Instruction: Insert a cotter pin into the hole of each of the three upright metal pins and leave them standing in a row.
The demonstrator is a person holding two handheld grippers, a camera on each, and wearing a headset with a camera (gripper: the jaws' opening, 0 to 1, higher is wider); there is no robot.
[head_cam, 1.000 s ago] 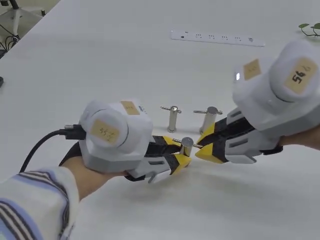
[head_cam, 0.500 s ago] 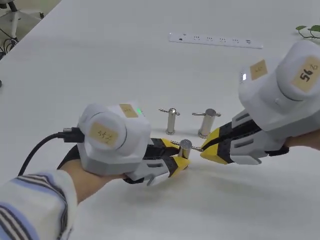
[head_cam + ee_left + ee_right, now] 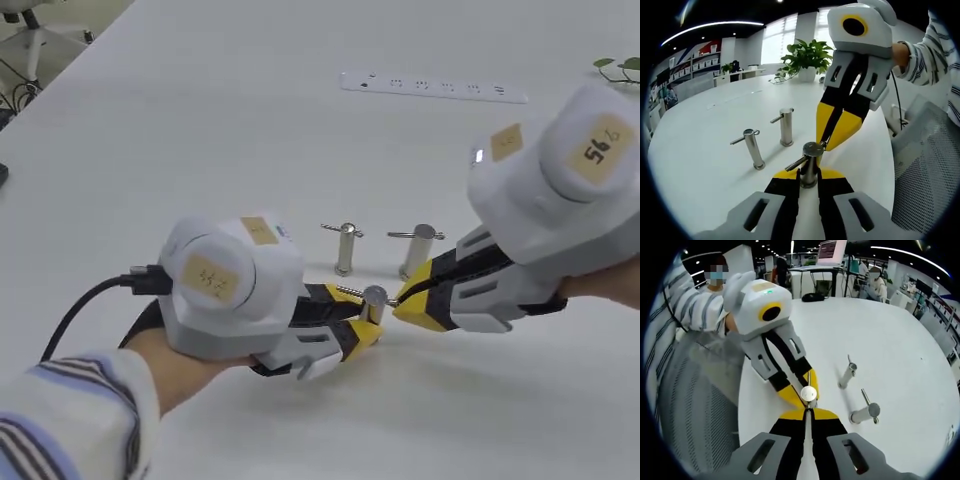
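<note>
Head view, nearest first: left hand point(image 3: 165, 350) w/ striped sleeve point(image 3: 70, 420) cups the left gripper point(image 3: 360, 315) from below. Gripper lies low over the table point(image 3: 200, 130), pointing right and a bit away, black cable point(image 3: 80, 300) off its back. Jaws nearly closed, clamped on the lower shaft of the front pin point(image 3: 375, 300), which stands upright. Left gripper view shows the same: front pin point(image 3: 811, 165) pinched at the tips of the left gripper point(image 3: 810, 177).

Right hand point(image 3: 610, 285) at the right edge holds the right gripper point(image 3: 403, 300) tilted down and leftward, tips at the front pin's head. Jaws pressed together on one end of the cotter point(image 3: 350, 291). Cotter passes through the head hole, other end poking out the far side point(image 3: 795, 163). Right gripper point(image 3: 826, 144) comes in from above in the left gripper view. Right gripper view: right gripper point(image 3: 810, 412) tips just at the pin head point(image 3: 808, 393), left gripper point(image 3: 802, 390) opposite.

Just behind, apart from both grippers: back-left pin point(image 3: 345, 250) point(image 3: 754, 149) point(image 3: 847, 375) and back-right pin point(image 3: 418, 250) point(image 3: 786, 126) point(image 3: 865, 414), both upright, side by side. 2nd cotter point(image 3: 332, 229) and 3rd cotter point(image 3: 400, 236) sit through their heads.

Far: power strip point(image 3: 435, 85), plant point(image 3: 620, 65) at table's far right
</note>
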